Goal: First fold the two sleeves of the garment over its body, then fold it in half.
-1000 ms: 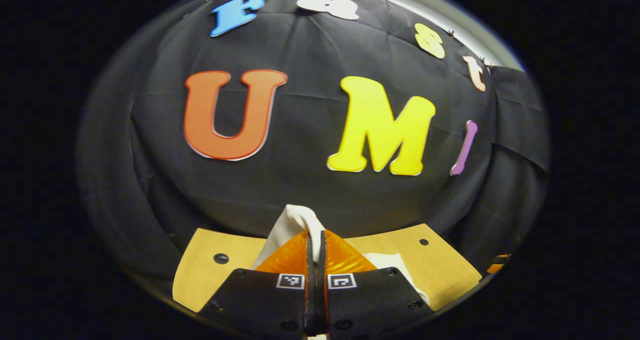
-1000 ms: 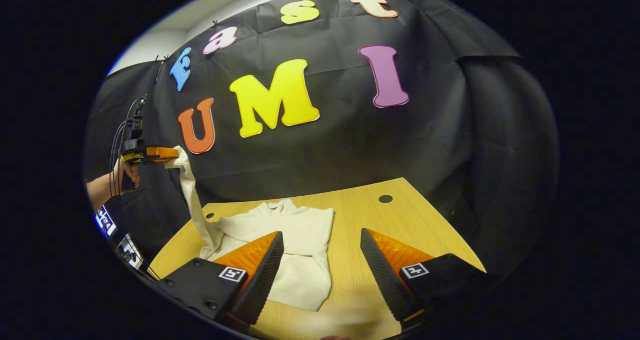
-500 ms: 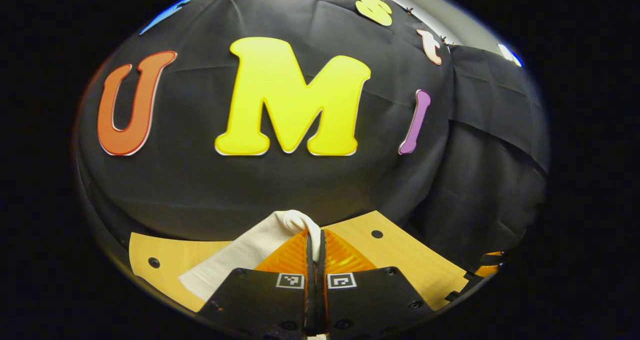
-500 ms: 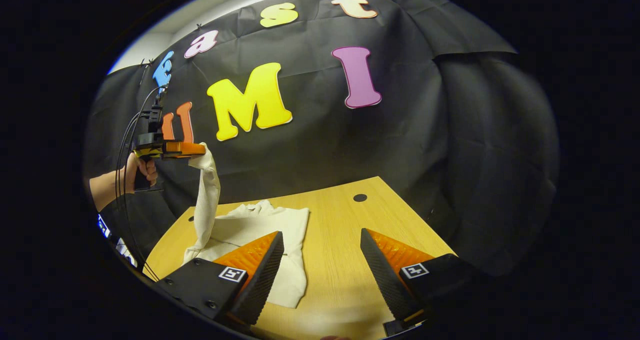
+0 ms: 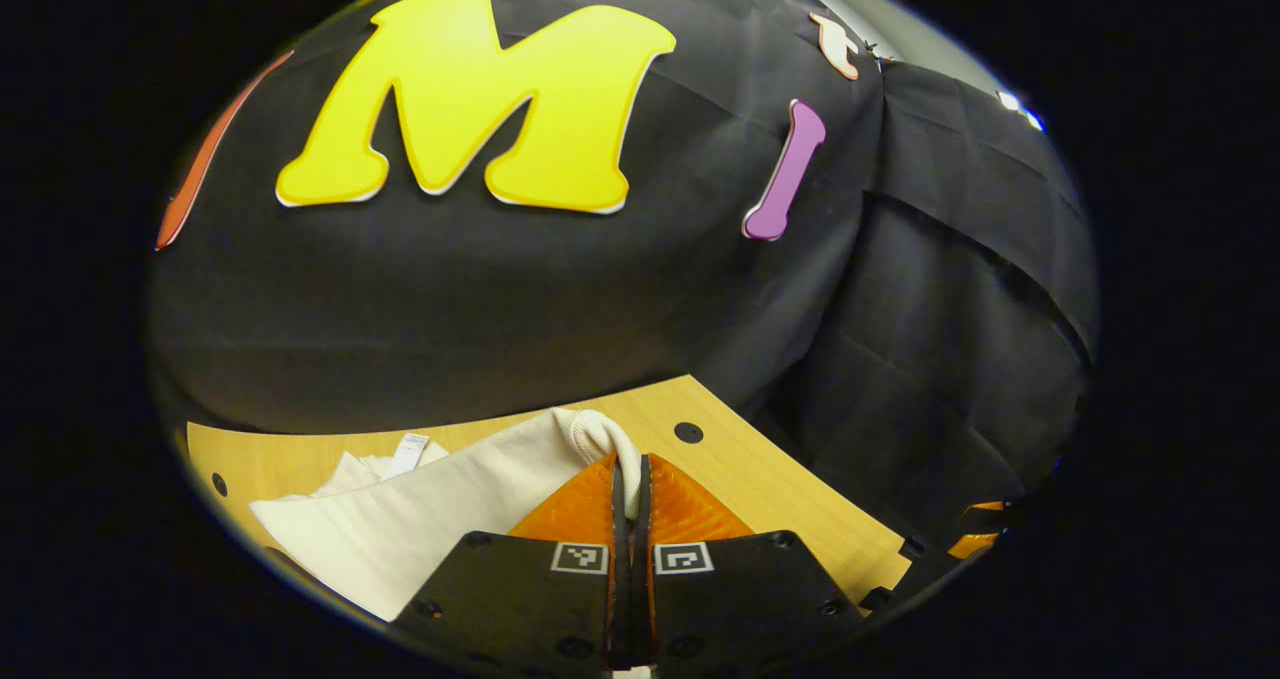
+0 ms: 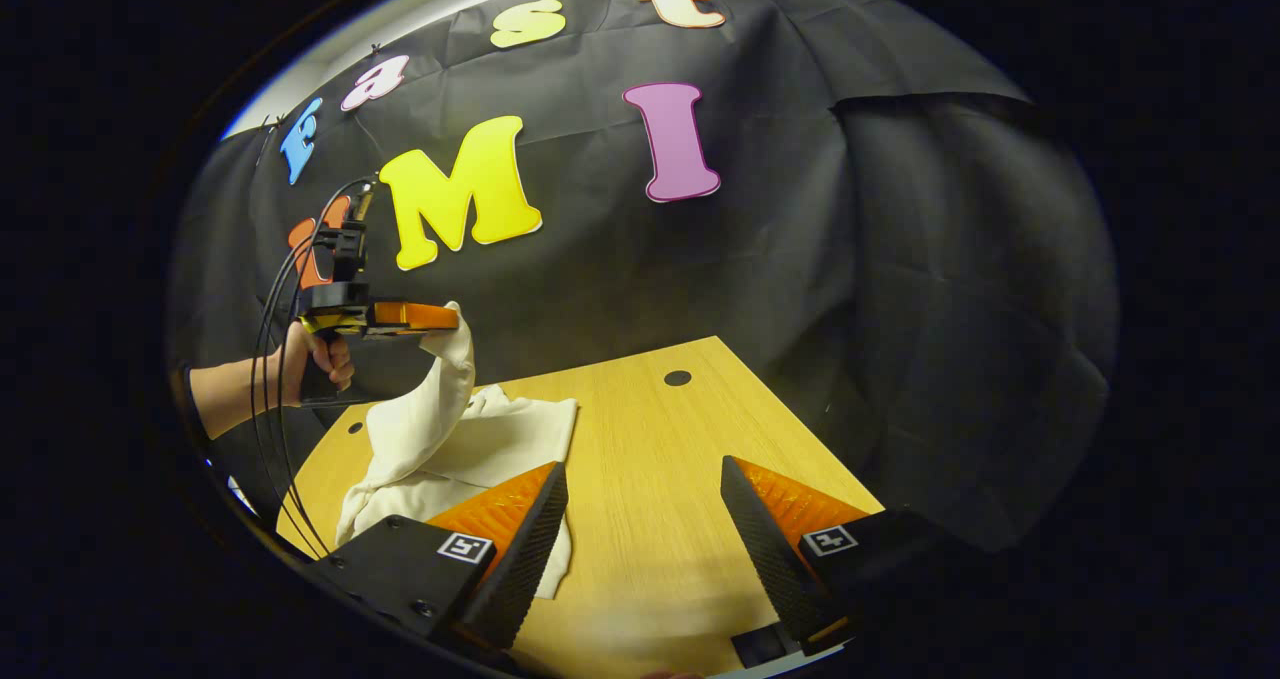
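The wooden desk (image 6: 660, 499) runs up to the black cloth wall (image 6: 800, 289), with small dark holes in its top, one (image 6: 678, 378) near the far edge. On its left part lies the cream garment (image 6: 500, 439), its body flat on the wood beside the right tongs' left finger. One sleeve (image 6: 445, 399) rises off the body in a loose arc. A hand (image 6: 320, 359) holds the left tongs (image 6: 452, 317) level above the garment, and the fingers are pressed together on the sleeve's ribbed cuff (image 5: 600, 437), which bunches at their tips in the left gripper view. The right tongs (image 6: 645, 529) hang low over the desk near its front, fingers spread wide apart with nothing between them.
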`<action>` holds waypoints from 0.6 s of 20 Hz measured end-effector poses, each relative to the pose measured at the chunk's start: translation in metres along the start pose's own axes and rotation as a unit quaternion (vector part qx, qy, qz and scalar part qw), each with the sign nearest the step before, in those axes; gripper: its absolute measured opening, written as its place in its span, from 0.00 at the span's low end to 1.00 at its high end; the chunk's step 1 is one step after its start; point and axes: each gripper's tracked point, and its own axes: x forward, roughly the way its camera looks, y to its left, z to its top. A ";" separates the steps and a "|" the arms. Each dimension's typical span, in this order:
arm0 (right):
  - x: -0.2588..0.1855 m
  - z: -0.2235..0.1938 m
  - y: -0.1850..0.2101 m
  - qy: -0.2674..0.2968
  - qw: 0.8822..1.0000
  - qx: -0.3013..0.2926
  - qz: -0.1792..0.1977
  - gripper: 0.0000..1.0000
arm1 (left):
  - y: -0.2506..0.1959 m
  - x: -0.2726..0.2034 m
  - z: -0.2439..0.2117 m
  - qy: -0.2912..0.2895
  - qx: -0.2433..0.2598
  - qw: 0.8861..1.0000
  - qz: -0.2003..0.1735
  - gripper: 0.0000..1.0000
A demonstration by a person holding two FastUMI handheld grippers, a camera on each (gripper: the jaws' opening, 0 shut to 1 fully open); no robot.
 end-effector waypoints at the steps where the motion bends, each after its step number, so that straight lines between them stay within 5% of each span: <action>1: -0.003 0.000 -0.005 0.001 1.000 0.000 -0.005 0.96 | -0.005 0.013 -0.013 0.012 0.003 1.000 -0.004 0.03; 8: -0.018 -0.019 -0.036 0.030 0.999 0.011 -0.044 0.92 | -0.020 0.091 -0.084 0.061 0.021 0.998 0.009 0.03; 12: -0.024 -0.023 -0.045 0.040 0.998 0.011 -0.055 0.96 | -0.006 0.115 -0.114 0.076 0.023 0.996 0.048 0.03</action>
